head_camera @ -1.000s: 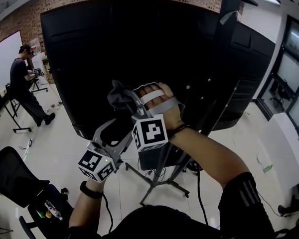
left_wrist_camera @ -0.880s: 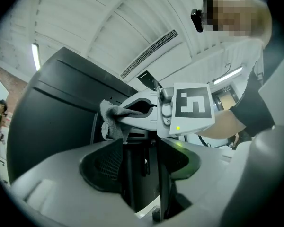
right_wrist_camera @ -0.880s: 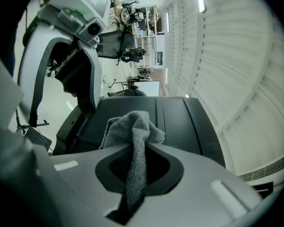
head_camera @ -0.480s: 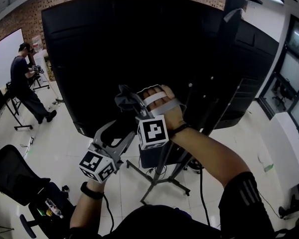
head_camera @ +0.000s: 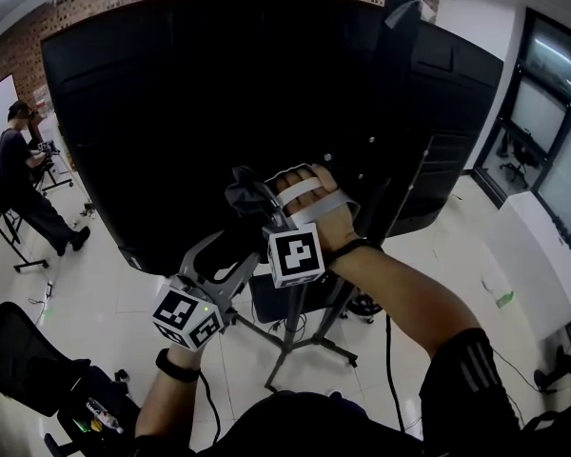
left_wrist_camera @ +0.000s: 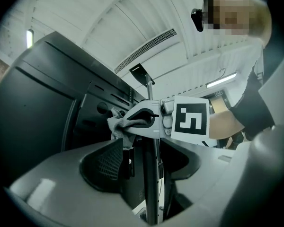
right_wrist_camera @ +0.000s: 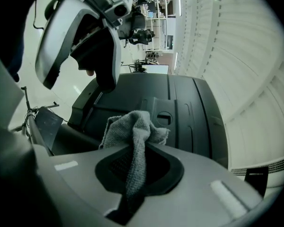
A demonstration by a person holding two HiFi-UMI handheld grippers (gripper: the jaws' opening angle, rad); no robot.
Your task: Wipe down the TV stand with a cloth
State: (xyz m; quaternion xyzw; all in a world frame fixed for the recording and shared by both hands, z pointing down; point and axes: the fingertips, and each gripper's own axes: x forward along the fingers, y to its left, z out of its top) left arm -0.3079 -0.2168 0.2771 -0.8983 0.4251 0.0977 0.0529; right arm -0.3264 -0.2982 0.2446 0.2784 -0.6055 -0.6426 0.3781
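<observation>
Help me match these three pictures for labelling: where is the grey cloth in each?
Head view: the cloth is just above centre, bunched at the tip of the right gripper.
Left gripper view: left of centre, pinched in that gripper, seen side-on.
Right gripper view: in the centre, clamped between its own jaws.
Shared landmark: the black back panel of the TV, behind the cloth in all three.

The cloth [head_camera: 240,190] sits between the jaws of the right gripper [head_camera: 257,200], in front of the TV [head_camera: 171,103]. The left gripper [head_camera: 230,253] lies just below and to its left. The stand [head_camera: 300,336] rests on the floor [head_camera: 105,293] beneath both. A person [head_camera: 24,184] is far left, beside the TV.
</observation>
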